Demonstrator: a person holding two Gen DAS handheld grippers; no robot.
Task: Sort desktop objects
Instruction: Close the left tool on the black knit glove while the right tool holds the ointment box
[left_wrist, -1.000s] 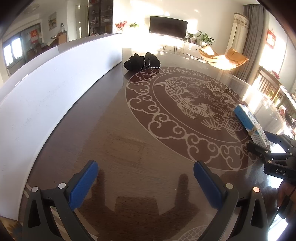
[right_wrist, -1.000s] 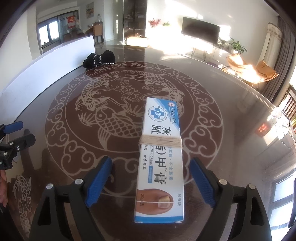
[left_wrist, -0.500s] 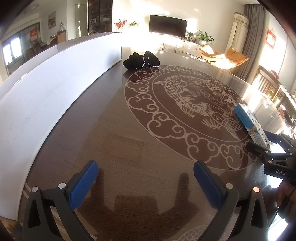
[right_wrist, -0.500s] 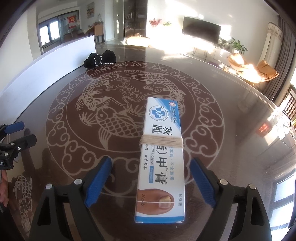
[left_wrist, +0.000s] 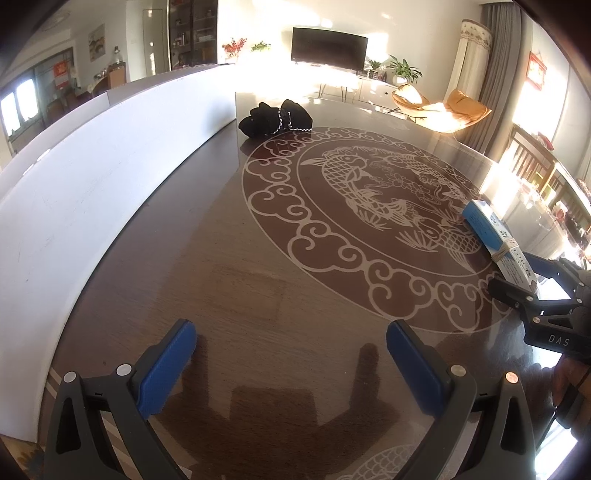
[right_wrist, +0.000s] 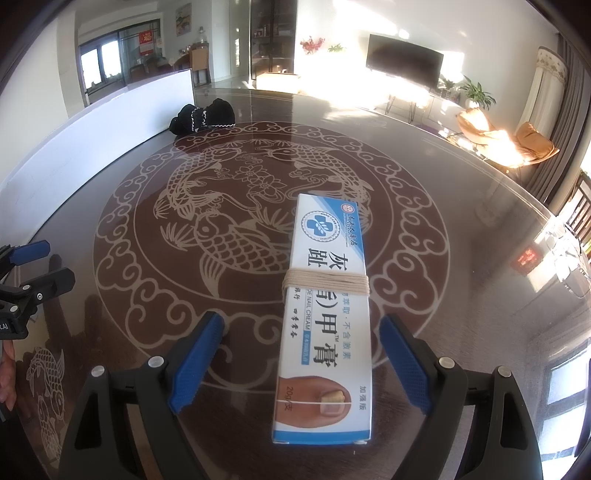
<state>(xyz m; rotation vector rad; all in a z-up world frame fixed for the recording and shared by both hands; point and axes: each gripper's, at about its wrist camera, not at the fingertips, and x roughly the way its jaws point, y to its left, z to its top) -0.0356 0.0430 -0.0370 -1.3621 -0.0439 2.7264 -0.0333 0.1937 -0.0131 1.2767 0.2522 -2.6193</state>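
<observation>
A long white-and-blue nail cream box (right_wrist: 325, 314) with string wound round its middle lies flat on the dark glass table (right_wrist: 461, 192). Its near end sits between the blue pads of my right gripper (right_wrist: 300, 325), which is open; neither pad touches it, and the gap is wider on the left. The left wrist view shows the same box (left_wrist: 495, 240) at the far right, with the right gripper (left_wrist: 532, 280) around its end. My left gripper (left_wrist: 291, 328) is open over bare table with nothing between its fingers. A black glove (left_wrist: 277, 118) lies at the far side.
A tall white board (left_wrist: 92, 184) stands along the table's left edge, running up to the glove (right_wrist: 203, 116). The tabletop carries a large round fish pattern (left_wrist: 369, 206). A hand shows at the left edge behind the left gripper (right_wrist: 51, 262).
</observation>
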